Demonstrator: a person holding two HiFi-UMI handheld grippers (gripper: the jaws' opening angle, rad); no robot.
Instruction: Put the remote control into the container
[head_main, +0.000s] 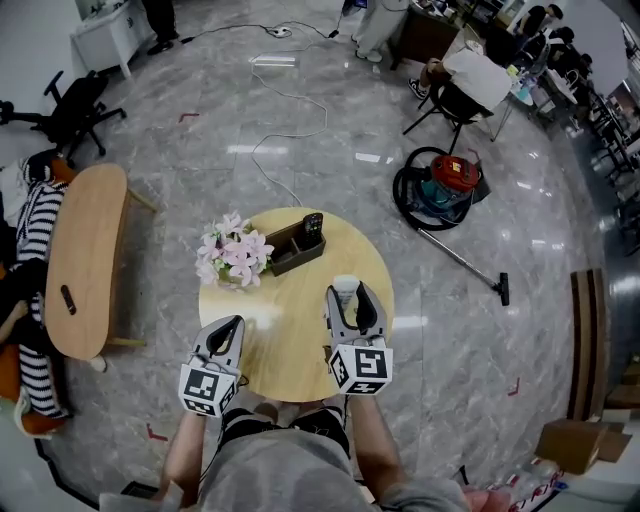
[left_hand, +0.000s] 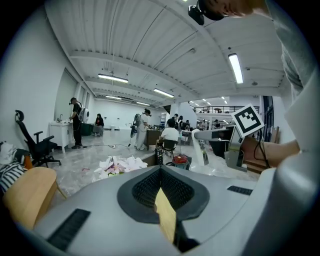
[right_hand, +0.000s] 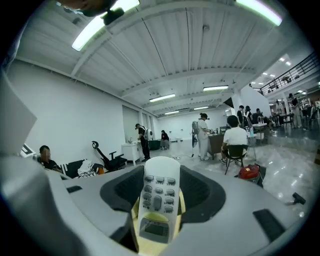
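Note:
A white remote control (head_main: 345, 289) with grey buttons stands between the jaws of my right gripper (head_main: 346, 296), which is shut on it above the round wooden table (head_main: 290, 345). In the right gripper view the white remote control (right_hand: 159, 200) points away from the camera, buttons up. A brown wooden container (head_main: 288, 252) sits at the table's far side with a black remote (head_main: 313, 224) standing in it. My left gripper (head_main: 230, 324) hovers over the table's near left edge, jaws together and empty; the left gripper (left_hand: 161, 171) shows its pads meeting.
Pink and white flowers (head_main: 234, 254) stand left of the container. A wooden bench (head_main: 85, 260) is to the left, a red vacuum cleaner (head_main: 448, 180) with hose to the right. A seated person (head_main: 478, 78) and desks are far back.

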